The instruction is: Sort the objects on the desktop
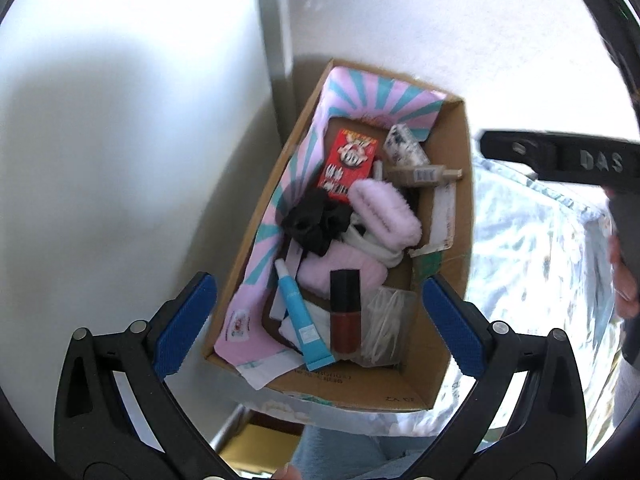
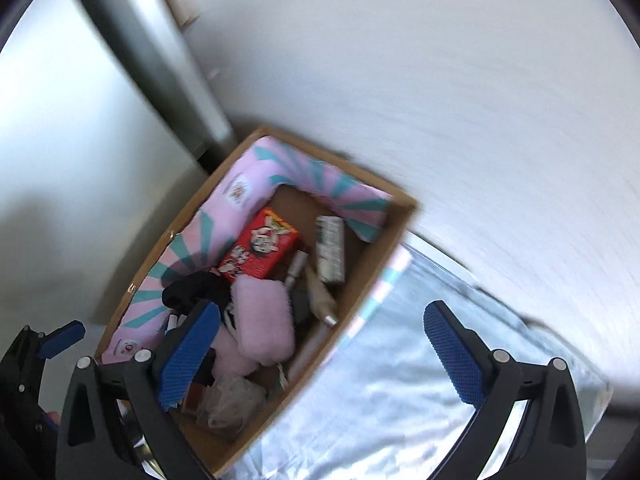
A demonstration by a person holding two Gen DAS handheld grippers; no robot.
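Note:
A cardboard box [image 1: 452, 312] stands on a shiny patterned table cover [image 1: 532, 264], against a white wall. It holds a pink and teal wrap [image 1: 368, 96], a red carton [image 1: 347, 164], a black scrunchie [image 1: 312, 220], pink fluffy pieces [image 1: 384, 212], a blue tube [image 1: 300, 316], a dark red bottle [image 1: 345, 312] and a bag of cotton swabs [image 1: 386, 324]. My left gripper [image 1: 316, 324] is open and empty above the box's near end. My right gripper [image 2: 324, 360] is open and empty over the box's edge [image 2: 360, 280]; its body shows in the left wrist view [image 1: 560, 156].
A grey metal post [image 1: 276, 40] runs up the wall behind the box. The person's hand [image 1: 624, 272] is at the right edge of the left wrist view. The left gripper shows at the lower left of the right wrist view [image 2: 44, 352].

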